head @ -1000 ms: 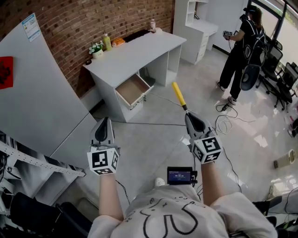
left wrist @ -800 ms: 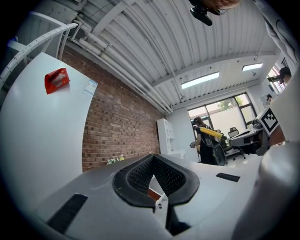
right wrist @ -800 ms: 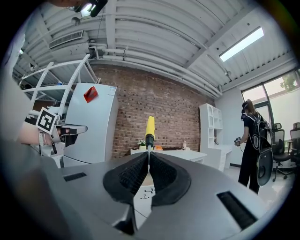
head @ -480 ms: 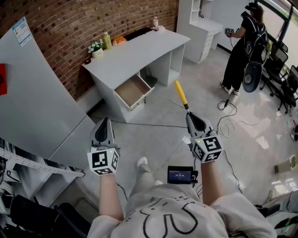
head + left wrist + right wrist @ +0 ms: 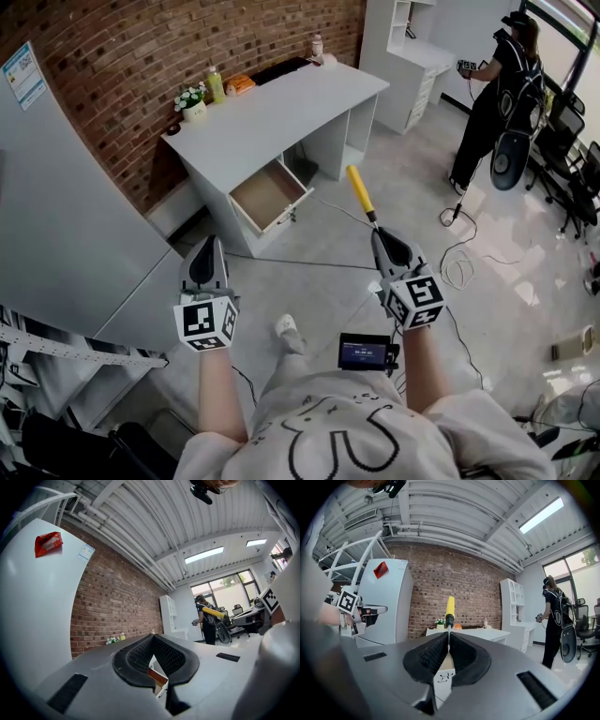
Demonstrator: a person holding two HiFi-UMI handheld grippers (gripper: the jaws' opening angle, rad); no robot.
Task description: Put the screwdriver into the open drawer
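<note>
Still the carry: open drawer (image 5: 267,195) sits a bit nearer now, right gripper (image 5: 381,232) clenched on the screwdriver (image 5: 359,192), left gripper (image 5: 208,244) closed on nothing.

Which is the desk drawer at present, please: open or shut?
Open: the drawer juts out from the desk, its brown inside showing from above.

Open drawer (image 5: 269,195) and desk (image 5: 281,103) slightly nearer than before; shoe (image 5: 285,331) now ahead.

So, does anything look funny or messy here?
A little. The right gripper pinches the screwdriver by its thin metal shaft, yellow handle sticking out front. Loose cables sprawl across the floor.
</note>
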